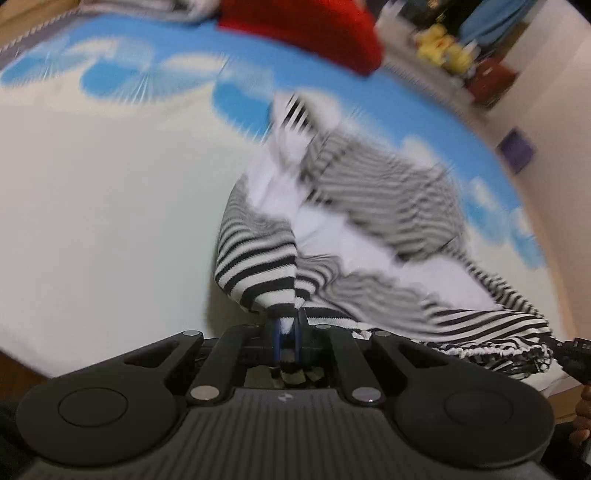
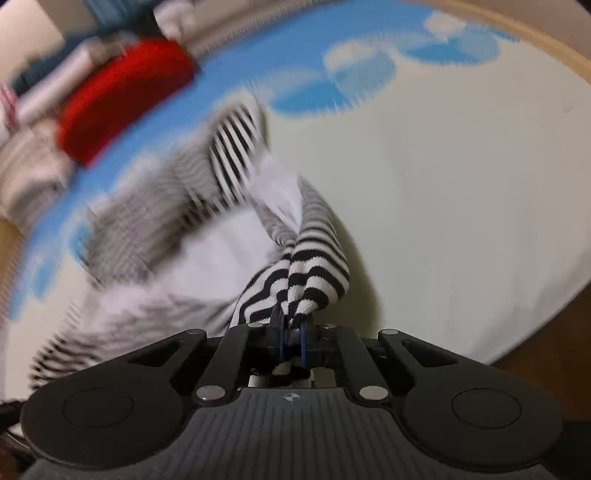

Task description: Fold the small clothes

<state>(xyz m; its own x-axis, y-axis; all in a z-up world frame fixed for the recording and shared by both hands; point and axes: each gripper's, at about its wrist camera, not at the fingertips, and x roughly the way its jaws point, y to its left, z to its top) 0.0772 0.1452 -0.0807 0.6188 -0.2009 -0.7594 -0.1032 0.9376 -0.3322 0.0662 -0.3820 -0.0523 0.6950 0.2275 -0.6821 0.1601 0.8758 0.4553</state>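
Note:
A small black-and-white striped garment (image 1: 369,229) with white panels lies bunched on a white and blue cloud-print sheet (image 1: 110,192). My left gripper (image 1: 288,321) is shut on one striped corner of it, lifted off the sheet. My right gripper (image 2: 291,325) is shut on another striped corner of the same garment (image 2: 207,236). The rest of the cloth trails away from both grippers and is blurred by motion.
A red folded cloth (image 1: 314,33) lies at the far edge of the sheet, also seen in the right wrist view (image 2: 122,96). Yellow soft toys (image 1: 443,48) and a red box (image 1: 491,81) stand beyond it. The wooden edge (image 2: 535,44) borders the sheet.

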